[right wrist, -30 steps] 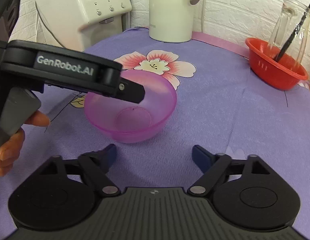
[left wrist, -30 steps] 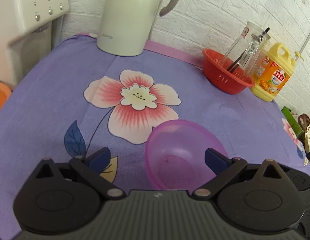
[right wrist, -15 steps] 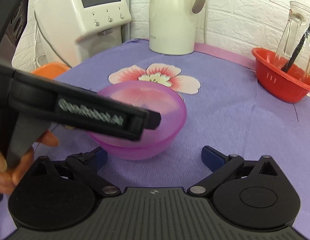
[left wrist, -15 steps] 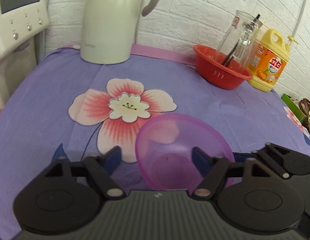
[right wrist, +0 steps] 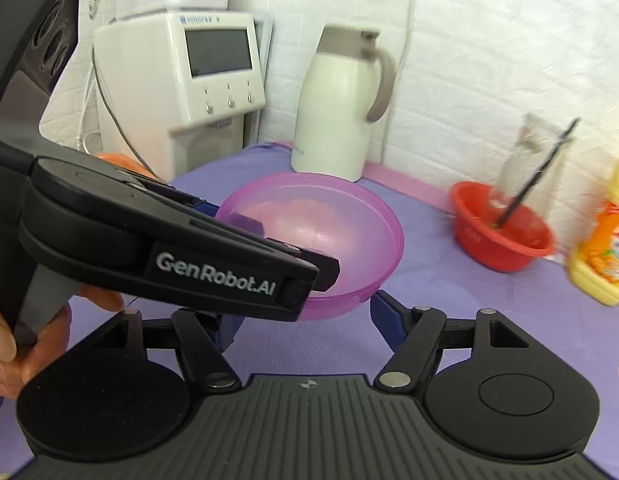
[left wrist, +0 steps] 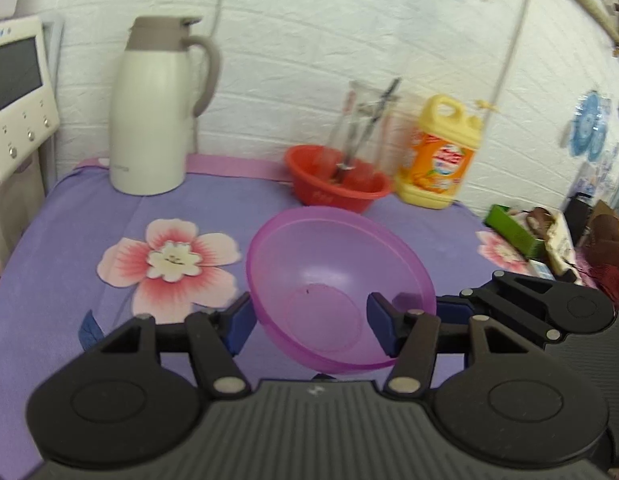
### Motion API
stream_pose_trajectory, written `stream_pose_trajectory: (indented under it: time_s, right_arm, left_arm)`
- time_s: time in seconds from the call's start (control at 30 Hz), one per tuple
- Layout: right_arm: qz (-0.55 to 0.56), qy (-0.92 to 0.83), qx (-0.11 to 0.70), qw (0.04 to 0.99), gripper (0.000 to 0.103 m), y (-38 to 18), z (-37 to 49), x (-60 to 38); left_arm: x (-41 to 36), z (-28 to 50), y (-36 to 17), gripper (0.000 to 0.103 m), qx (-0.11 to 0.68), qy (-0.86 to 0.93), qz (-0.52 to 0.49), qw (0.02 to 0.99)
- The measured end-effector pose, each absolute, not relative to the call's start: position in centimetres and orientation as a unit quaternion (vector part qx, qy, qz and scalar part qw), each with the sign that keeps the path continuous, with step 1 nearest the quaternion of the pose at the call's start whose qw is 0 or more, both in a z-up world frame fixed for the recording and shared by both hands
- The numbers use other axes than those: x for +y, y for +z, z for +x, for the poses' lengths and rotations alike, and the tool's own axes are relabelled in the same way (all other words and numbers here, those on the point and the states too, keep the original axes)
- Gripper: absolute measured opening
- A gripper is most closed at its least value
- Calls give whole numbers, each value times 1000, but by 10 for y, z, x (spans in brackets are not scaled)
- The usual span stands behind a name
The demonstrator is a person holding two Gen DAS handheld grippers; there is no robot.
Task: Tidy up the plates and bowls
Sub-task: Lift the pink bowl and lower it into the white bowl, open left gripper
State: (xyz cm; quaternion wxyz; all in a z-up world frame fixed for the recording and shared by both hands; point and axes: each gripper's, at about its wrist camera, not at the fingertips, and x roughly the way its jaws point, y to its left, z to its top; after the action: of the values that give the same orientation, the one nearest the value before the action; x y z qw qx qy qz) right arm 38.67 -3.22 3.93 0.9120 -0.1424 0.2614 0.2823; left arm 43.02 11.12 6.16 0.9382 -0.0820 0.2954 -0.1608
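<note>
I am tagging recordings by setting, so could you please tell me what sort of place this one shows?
Most likely a home kitchen or dining corner: a table under a purple floral cloth against a white brick wall, with a white thermos jug, a yellow dish soap bottle and a water dispenser beside it.

You had bright, even light with soft shadows. Motion blur smeared the far red basket [left wrist: 341, 184], glass jar [right wrist: 537, 152] and detergent bottle [left wrist: 439, 156]; the pink bowl [left wrist: 337, 284] stayed fairly sharp. Fisheye bending curved the wall [left wrist: 349, 40] toward the edges.
</note>
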Motion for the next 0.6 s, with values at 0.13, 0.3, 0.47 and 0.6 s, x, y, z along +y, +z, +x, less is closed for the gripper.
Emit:
stream_pose_trajectory:
  time_s: [0.13,0.3,0.47,0.6]
  right_arm:
    - [-135,271,261,917,103,60,331,-76]
    - [-112,236,276,925,103,58,261,-136]
    - [-79,201,297,930,103,41,200,-188]
    - [-72,185,304,932,103,28,165,-212]
  left_arm:
    - [71,378,71,60,302,-193,-87,929]
    - [10,315,61,60,314,-248,-88,912]
    - [-46,260,43,60,331,-282,-68,898]
    - [-78,228,34,60,335,-295,-46,894]
